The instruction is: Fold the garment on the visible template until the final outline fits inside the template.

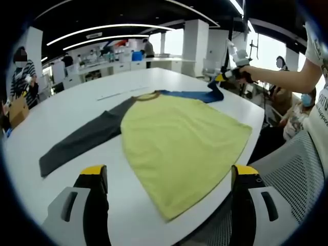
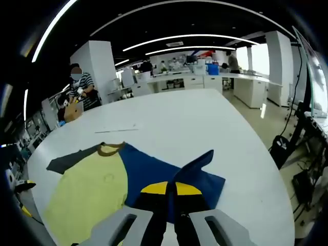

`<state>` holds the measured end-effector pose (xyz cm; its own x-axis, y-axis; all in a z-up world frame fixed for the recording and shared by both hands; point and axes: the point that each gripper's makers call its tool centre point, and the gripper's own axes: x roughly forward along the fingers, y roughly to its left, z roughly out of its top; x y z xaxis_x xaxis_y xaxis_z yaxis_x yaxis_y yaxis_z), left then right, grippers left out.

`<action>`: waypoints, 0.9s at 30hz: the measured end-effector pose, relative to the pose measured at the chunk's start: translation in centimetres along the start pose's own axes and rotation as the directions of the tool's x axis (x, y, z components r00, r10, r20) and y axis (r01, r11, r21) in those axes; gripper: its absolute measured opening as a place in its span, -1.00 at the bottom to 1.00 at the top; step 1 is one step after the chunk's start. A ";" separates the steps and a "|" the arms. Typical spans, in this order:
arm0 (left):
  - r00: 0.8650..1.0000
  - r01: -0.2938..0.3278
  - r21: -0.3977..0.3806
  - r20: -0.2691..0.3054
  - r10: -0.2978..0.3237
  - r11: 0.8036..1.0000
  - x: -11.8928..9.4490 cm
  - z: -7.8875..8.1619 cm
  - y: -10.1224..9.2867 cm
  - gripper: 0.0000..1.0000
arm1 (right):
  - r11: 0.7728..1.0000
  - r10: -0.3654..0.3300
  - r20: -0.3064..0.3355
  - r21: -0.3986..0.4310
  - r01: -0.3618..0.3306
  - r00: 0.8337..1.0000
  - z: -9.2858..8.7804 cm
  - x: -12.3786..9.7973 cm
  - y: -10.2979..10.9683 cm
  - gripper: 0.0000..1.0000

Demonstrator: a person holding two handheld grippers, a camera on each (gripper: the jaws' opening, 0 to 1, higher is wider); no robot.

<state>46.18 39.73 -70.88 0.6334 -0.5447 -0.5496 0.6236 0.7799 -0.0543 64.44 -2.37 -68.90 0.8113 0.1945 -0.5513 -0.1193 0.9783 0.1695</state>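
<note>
Garment (image 1: 179, 138) lay flat on tabletop (image 1: 77, 107), unfolded; right tool (image 2: 171, 189) clamped blue sleeve (image 2: 197, 171), first fold begun; left tool (image 1: 169, 177) gaped empty.

Only partly legible dark lettering on the white short-sleeved shirt (image 1: 321, 110) of a person at the far right edge, too cropped to read.

- Blue sleeve (image 2: 197, 177): its near end was hidden between the right gripper (image 2: 171, 197) jaws.
- Yellow shirt body (image 2: 87, 197): its hem ran off the right gripper view's near edge.
- Template: not discernible on the white table (image 1: 66, 110).
</note>
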 end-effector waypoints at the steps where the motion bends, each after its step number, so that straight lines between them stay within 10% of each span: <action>1: 1.000 -0.001 0.000 0.000 0.001 1.000 0.0 0.1 -0.1 0.95 | 1.000 0.004 0.001 0.000 -0.004 1.000 0.0 0.1 0.2 -1.00; 27: 1.000 -0.013 -0.006 -0.010 0.013 1.000 -0.1 -0.3 0.2 0.96 | 0.994 0.107 0.018 -0.008 -0.107 0.994 1.1 3.4 6.7 -1.00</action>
<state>46.17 40.02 -71.09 0.6369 -0.5310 -0.5589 0.6122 0.7890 -0.0520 67.00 4.79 -68.72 0.8040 0.2965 -0.5154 -0.2096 0.9525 0.2211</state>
